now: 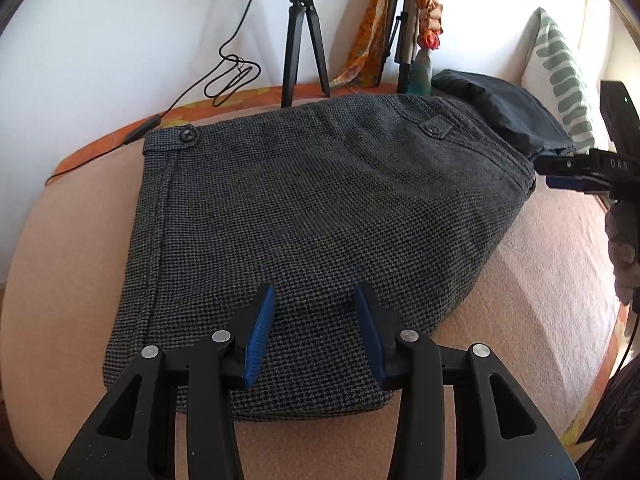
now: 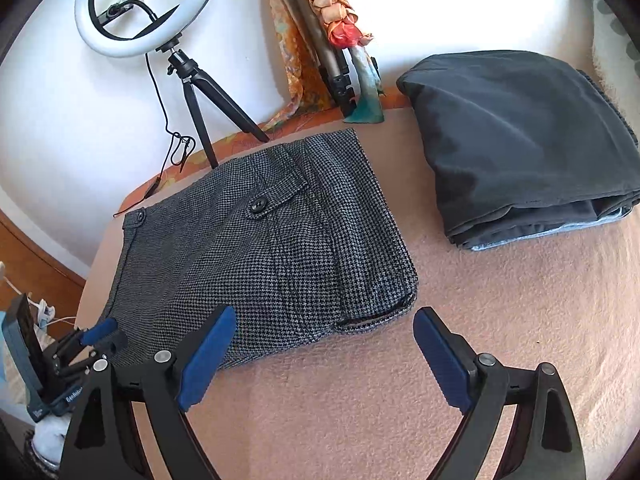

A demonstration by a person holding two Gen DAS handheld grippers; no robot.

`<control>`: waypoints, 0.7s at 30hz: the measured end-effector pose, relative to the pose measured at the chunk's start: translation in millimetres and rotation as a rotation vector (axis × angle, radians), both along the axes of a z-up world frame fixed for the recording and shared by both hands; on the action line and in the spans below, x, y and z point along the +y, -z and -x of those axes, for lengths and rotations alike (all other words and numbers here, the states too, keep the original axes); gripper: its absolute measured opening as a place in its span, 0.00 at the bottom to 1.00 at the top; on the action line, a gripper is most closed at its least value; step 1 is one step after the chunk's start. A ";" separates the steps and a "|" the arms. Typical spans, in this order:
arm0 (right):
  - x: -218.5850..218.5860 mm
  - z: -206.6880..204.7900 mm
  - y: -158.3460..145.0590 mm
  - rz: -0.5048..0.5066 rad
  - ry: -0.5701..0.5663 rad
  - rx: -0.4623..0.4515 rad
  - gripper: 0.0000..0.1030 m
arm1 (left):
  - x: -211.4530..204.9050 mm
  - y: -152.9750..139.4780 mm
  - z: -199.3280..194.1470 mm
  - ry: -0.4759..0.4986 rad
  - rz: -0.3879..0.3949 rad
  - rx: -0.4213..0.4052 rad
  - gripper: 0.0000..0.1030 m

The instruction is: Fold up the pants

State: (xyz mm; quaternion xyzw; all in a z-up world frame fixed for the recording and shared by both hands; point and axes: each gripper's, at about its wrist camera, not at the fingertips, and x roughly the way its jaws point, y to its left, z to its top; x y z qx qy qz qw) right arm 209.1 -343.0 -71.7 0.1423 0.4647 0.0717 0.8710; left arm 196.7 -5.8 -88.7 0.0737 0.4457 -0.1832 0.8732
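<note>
Left gripper (image 1: pixel 314 292): jaws spread, nothing between the blue pads (image 1: pixel 260 332). It hangs over the near edge of the houndstooth pants (image 1: pixel 304 208); whether the pads touch the cloth cannot be told.

Right gripper (image 2: pixel 324 316): jaws spread wide and empty. It sits just off the near right corner of the pants, above the bare pink blanket (image 2: pixel 440 300). The left finger overlaps the cloth edge in the right wrist view; the right finger is over blanket only.

Pants: lying flat on the blanket as a compact, roughly rectangular packet. A buttoned pocket flap (image 2: pixel 276 202) faces up, and stacked layers show at the open near right end. No loose leg trails from the packet in either view.

Beyond the pants, well apart on the far right, a stack of folded dark garments (image 2: pixel 520 140) rests on the same blanket. A ring light on a tripod (image 2: pixel 200 92) stands behind, against the wall.

Task status, as a judgement: folding appears complete or nearly so. Remaining work is at most smoothing or moving the packet to the stack
</note>
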 end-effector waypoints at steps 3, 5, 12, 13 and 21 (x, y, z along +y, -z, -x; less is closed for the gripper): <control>-5.2 -11.8 14.9 -0.053 0.027 0.030 0.90 | -7.9 12.4 7.6 0.034 -0.055 -0.020 0.39; -9.9 -17.9 24.5 -0.114 0.046 0.052 0.90 | -9.2 11.3 8.5 0.051 -0.070 -0.032 0.39; -15.3 -23.3 39.7 -0.220 0.123 0.033 0.92 | -21.4 -24.8 2.4 0.028 -0.003 -0.077 0.39; -13.9 -23.6 40.4 -0.230 0.128 0.024 0.92 | -29.6 -31.5 1.5 0.038 -0.002 -0.104 0.39; -9.4 -28.0 42.7 -0.298 0.148 -0.011 0.67 | -91.0 -20.8 -30.3 0.062 0.019 -0.109 0.44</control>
